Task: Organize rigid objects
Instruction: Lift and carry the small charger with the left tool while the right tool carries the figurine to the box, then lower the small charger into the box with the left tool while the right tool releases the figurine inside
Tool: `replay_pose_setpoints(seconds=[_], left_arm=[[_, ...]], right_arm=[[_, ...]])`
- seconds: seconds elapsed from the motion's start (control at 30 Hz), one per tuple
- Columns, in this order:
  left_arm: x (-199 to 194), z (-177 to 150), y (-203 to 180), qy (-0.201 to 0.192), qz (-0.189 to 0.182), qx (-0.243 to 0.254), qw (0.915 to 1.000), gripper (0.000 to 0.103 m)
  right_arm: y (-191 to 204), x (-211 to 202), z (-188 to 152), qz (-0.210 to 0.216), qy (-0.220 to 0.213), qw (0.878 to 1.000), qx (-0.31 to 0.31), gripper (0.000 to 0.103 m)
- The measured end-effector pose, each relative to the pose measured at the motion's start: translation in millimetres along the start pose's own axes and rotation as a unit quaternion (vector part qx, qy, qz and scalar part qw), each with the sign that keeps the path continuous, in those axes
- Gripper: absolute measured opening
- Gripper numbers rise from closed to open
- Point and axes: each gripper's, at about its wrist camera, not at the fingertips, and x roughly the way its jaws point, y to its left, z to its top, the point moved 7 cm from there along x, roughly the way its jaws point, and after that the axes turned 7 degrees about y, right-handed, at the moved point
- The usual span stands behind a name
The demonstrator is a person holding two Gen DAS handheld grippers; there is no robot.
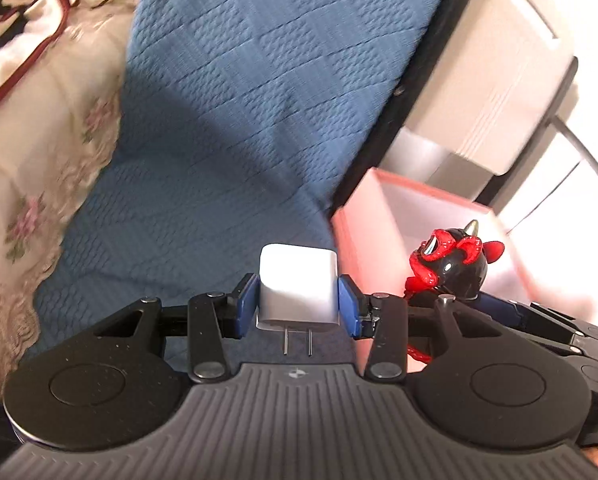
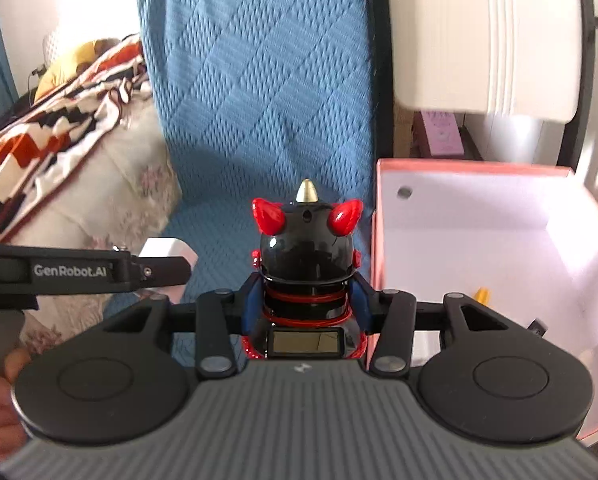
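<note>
A blue quilted cover (image 2: 259, 80) is spread over the bed, and a pink box (image 2: 499, 170) with a white inside is placed at its right edge. In the box only a small yellow item (image 2: 481, 294) is seen — so the sorting is judged to be near its start. A white plug adapter (image 1: 298, 286), prongs toward the camera, is clamped between the left gripper (image 1: 298, 306) jaws. A glossy black toy figure (image 2: 307, 264) with red horns is pinched by the right gripper (image 2: 307, 304), just beside the box — neither is put in yet.
</note>
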Motion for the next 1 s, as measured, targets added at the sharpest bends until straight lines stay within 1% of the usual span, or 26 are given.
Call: replay_pose_setpoints(seconds=[0.27,0.5,0.73,1.0], left_arm=[[-13.5,21.6,-54.8,-0.018,-0.021,0.014,0.9995,0.049],[-14.6,34.5,-100.4,-0.031,-0.041,0.017,0.9985,0.049],[5.7,34.1,-142.5,-0.018,-0.056,0.027,0.9979,0.049],[53.8,23.9,-179.5,0.017,-0.062,0.037,0.9973,0.049]], right_arm=[[-32.8,-34.2,30.8,-0.003,-0.023,1.000,0.009,0.049],[-61.6,-54.4,48.8,-0.011,-0.037,0.999,0.009,0.049],[-97.7,-58.1,49.8,-0.021,-0.032,0.999,0.022,0.049],[-147.7,-43.5,30.3,-0.043,-0.002,0.998,0.048,0.050]])
